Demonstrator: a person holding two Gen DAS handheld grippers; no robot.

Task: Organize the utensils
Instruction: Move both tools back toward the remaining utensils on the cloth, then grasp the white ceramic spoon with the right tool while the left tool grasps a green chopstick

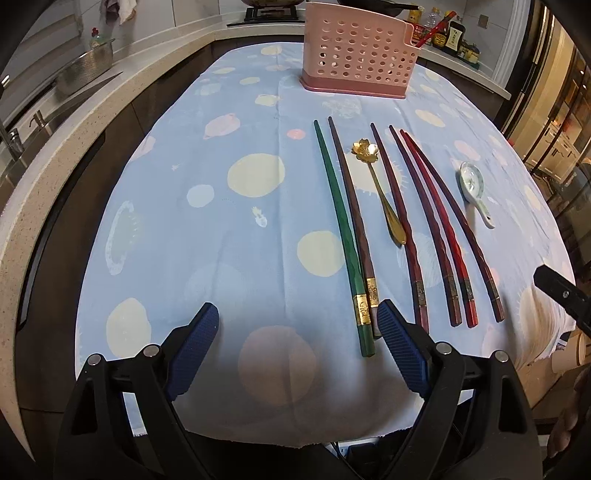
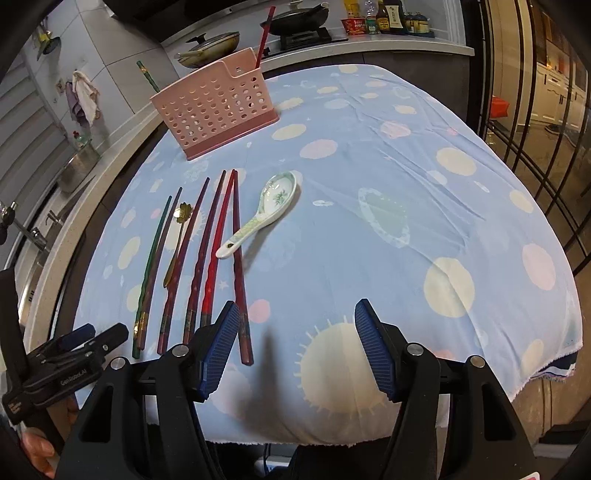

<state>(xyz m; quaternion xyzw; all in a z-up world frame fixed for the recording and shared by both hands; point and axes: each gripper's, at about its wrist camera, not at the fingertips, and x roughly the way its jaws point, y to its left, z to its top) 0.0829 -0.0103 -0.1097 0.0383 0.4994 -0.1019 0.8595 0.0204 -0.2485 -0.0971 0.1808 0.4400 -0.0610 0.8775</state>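
Both my tools spread, empty: left tool, right tool. Risk: the green chopstick touches its brown neighbour; I may pinch both.

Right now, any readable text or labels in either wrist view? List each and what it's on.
"GenRobot.AI": white print on the body of the left gripper, seen in the right wrist view.
Small white label lower on that same body: too small to read.
Bottles and jars on the back counter: labels blurred, unreadable.
Red tub by the stove: white print, unreadable.
Gold bands on the green chopstick and its brown neighbour: markings, not legible.
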